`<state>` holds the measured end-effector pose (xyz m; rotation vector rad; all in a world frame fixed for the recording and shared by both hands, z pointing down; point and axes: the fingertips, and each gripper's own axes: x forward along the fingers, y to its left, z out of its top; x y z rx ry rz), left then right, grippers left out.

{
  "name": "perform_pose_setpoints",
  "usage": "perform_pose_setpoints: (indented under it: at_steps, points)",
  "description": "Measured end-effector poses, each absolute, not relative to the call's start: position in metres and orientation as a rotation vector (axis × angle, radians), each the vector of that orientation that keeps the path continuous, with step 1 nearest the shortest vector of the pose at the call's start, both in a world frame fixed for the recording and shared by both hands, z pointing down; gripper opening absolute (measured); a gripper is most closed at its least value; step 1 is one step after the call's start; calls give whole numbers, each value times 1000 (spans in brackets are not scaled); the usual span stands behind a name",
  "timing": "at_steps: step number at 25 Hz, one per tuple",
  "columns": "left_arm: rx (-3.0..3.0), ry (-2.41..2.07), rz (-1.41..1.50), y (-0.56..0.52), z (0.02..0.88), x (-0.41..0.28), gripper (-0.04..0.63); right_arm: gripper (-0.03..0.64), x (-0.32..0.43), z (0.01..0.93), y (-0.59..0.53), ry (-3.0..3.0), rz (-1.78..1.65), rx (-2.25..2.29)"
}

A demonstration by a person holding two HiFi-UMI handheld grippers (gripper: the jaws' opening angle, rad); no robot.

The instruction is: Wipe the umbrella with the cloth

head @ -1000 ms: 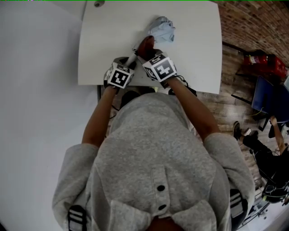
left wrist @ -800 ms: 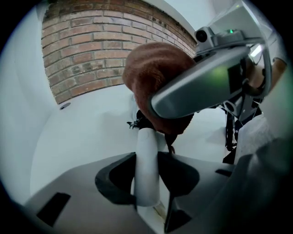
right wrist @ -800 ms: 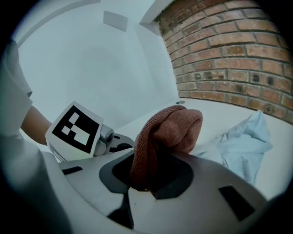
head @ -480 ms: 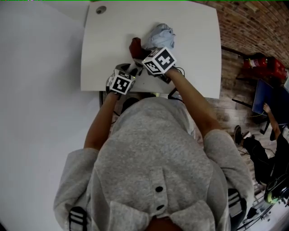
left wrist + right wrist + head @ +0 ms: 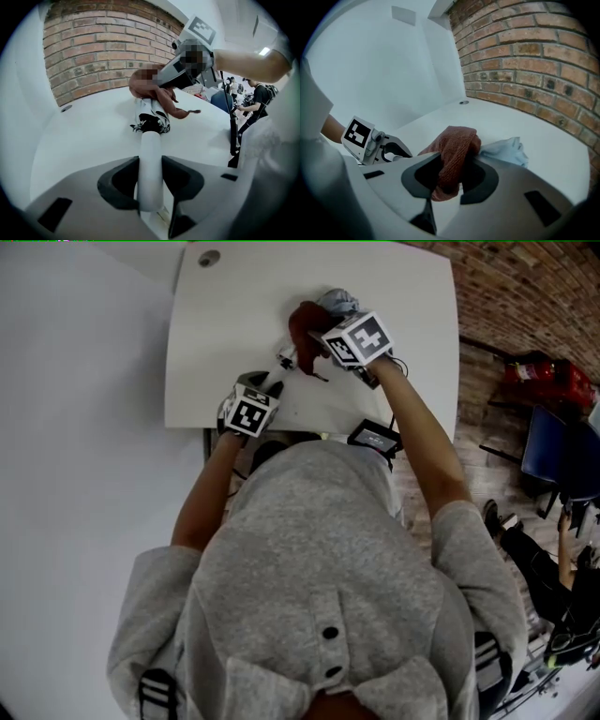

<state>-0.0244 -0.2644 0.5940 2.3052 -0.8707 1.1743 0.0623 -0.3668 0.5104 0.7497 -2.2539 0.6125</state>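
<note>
Nearest, at the near edge of the table [image 5: 211, 343], the left gripper [image 5: 150, 180] has its jaws clamped on the white handle [image 5: 151, 154] of the folded umbrella [image 5: 151, 121], which points away across the top. Farther along, the right gripper [image 5: 449, 174] pinches the rust-brown cloth [image 5: 454, 147] against the canopy, so wiping looks to be in hand; next comes a stroke along the fabric with the handle steadied. The pale blue bundle [image 5: 506, 151] just beyond may be the canopy's far end, and no container shows.
</note>
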Motion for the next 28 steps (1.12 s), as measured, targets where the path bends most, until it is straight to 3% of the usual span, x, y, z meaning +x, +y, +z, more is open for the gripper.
perform_pose_setpoints:
  at_steps: [28]
  points:
    - [2272, -917, 1209, -265, 599, -29, 156, 98, 162, 483, -445, -2068, 222, 1041]
